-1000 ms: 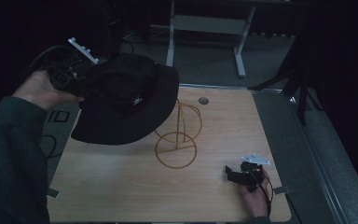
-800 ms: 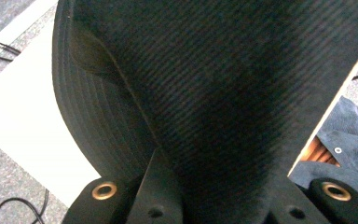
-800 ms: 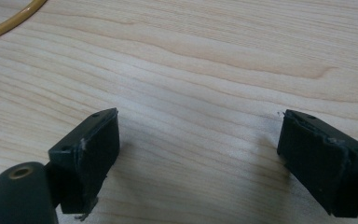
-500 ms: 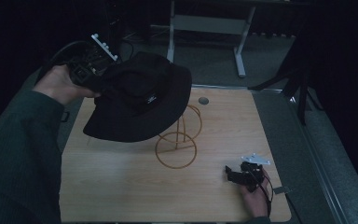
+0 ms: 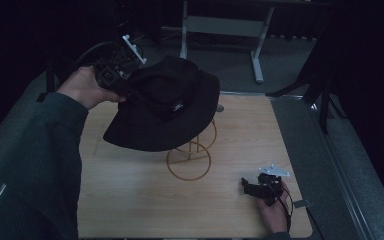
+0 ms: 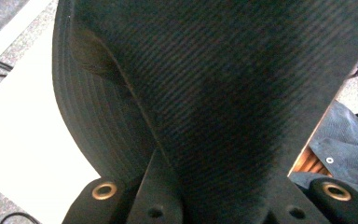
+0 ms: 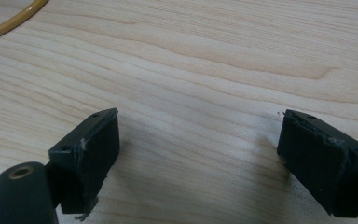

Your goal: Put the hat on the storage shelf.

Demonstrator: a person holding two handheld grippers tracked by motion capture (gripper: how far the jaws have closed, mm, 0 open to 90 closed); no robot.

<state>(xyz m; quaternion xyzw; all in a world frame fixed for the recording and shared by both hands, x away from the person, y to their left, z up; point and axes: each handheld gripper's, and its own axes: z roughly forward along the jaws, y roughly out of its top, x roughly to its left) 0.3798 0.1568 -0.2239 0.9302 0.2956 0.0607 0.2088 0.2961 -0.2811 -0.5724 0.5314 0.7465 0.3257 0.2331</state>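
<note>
Wooden table below, light and mostly bare. Above it, black bucket hat in the air, over the golden wire stand, brim pinched firmly in the left gripper, cloth between the closed jaws. Right gripper resting low near the table's right edge, jaws wide apart, nothing inside. Risk: soft brim possibly slipping from the pinch, or the crown catching the stand's top off-centre and tipping this light wire frame.
</note>
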